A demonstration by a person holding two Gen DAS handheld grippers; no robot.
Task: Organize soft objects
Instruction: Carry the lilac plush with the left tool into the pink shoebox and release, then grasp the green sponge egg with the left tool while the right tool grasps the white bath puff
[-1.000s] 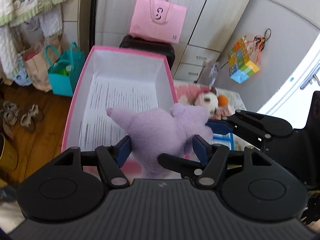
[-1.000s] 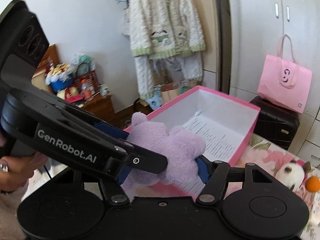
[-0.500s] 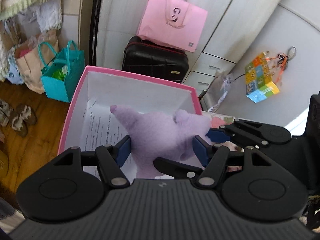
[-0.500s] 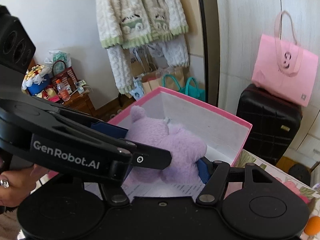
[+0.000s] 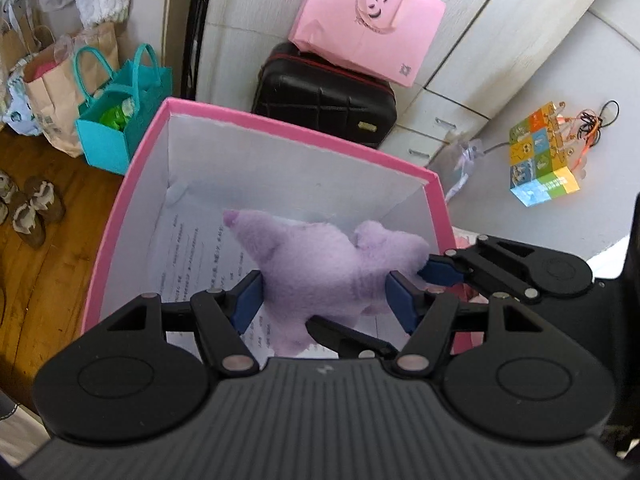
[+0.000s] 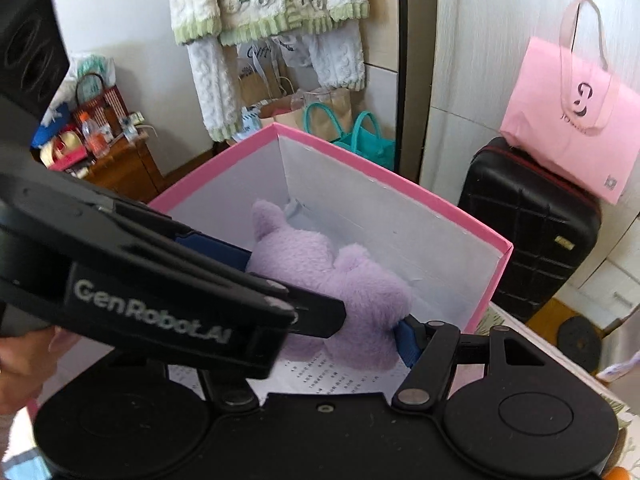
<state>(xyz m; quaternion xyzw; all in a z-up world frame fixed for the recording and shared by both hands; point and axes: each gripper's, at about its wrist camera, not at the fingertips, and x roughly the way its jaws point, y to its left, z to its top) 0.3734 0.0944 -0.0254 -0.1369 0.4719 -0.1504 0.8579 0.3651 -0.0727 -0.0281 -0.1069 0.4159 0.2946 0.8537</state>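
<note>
Against the wardrobe, a black suitcase (image 5: 324,96) stands behind the pink box (image 5: 120,216). Left gripper (image 5: 324,298), jaws just opened slightly, and right gripper (image 6: 332,300) both clamp the purple plush toy (image 5: 320,268) inside it.

A black suitcase (image 5: 324,96) stands at top centre of the left view, against pale cupboard doors, with a pink shopping bag (image 5: 366,20) resting on top of it. To its left a teal tote (image 5: 116,120) sits on the wooden floor (image 5: 44,248), just beside a brown paper bag (image 5: 48,96). A pair of furry slippers (image 5: 28,212) lies at the left edge. At right a multicoloured cube (image 5: 542,156) with orange strings rests on a pale surface. In the right view a cream knitted cardigan (image 6: 268,12) hangs at the top, and a wooden cabinet (image 6: 116,164) at left carries cluttered small items and a bottle (image 6: 92,136)
</note>
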